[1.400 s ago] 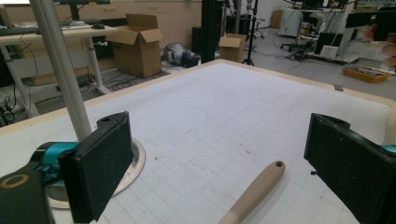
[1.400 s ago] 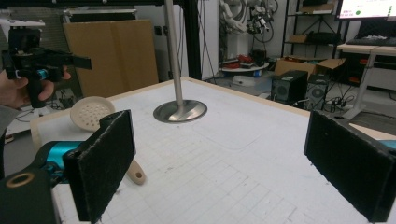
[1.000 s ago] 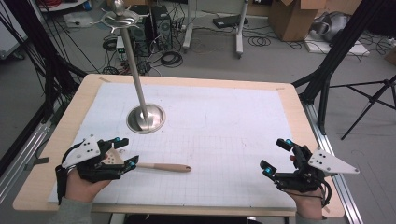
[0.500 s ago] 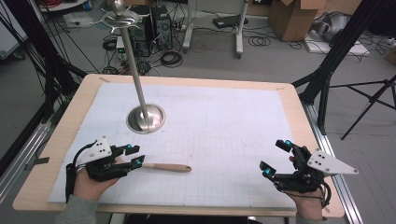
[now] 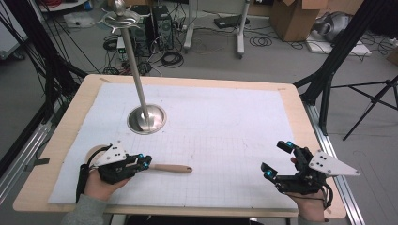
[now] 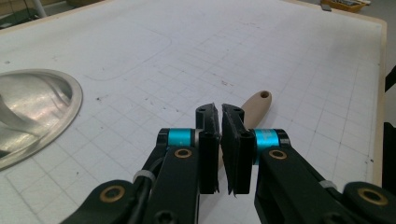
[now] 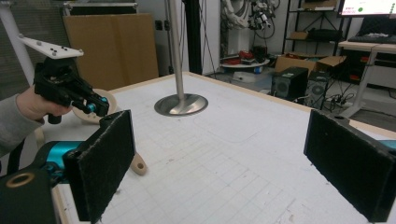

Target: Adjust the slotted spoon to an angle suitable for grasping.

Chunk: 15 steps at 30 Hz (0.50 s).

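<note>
Since half a second ago: grey plate back in sight atop left gripper (image 5: 141,162), as it was a full second ago; wooden spoon (image 5: 170,168) unmoved; right gripper (image 5: 278,158) unmoved.

Wooden spoon: on white gridded mat (image 5: 225,136), near table's front edge at about 7 o'clock from mat centre; long axis across the table, 9-to-3 o'clock; handle end with small hole toward 3 o'clock; bowl end toward 9 o'clock, under the left gripper and hand (image 5: 101,180); in left gripper view, handle (image 6: 254,105) running away beyond the jaw tips.

Left gripper (image 6: 219,114): jaws drawn almost together, thin slit between pads; cannot tell whether pinching the spoon or merely above it.

Right gripper (image 7: 224,163): jaws spread wide, nothing between; low over mat at about 4 o'clock, well apart from spoon.

Metal stand (image 5: 146,117): round base on mat at about 10 o'clock; pole upright, leaning in the high view toward 11 o'clock.

Wooden table (image 5: 300,117): bare rim around mat.
</note>
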Each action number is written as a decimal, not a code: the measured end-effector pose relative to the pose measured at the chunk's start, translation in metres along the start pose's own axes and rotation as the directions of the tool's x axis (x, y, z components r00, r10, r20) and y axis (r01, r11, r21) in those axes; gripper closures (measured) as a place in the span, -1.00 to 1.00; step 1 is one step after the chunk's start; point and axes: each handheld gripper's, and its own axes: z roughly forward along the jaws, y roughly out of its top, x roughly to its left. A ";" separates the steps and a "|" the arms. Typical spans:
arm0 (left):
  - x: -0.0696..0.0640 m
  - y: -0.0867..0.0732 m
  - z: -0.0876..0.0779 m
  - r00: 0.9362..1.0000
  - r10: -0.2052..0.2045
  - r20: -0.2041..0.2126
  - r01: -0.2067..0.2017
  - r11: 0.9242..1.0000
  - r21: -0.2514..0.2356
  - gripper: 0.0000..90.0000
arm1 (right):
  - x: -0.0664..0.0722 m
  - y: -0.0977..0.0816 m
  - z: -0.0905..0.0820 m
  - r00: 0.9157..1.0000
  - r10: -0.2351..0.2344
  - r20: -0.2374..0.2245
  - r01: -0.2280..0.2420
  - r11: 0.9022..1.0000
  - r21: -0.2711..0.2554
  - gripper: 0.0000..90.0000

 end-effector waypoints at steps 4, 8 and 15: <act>-0.001 -0.002 0.005 1.000 -0.002 0.016 0.002 1.000 0.007 0.93 | 0.000 -0.001 0.000 1.000 -0.011 0.012 0.011 1.000 0.010 -0.83; -0.004 -0.006 0.017 0.999 -0.007 0.042 0.006 1.000 0.029 0.93 | 0.002 -0.001 0.002 0.999 -0.027 0.018 0.027 0.999 0.039 -0.83; -0.005 -0.010 0.026 0.998 -0.003 0.059 0.000 0.999 0.048 0.93 | 0.003 -0.001 0.003 1.000 -0.029 0.012 0.029 0.999 0.039 -0.83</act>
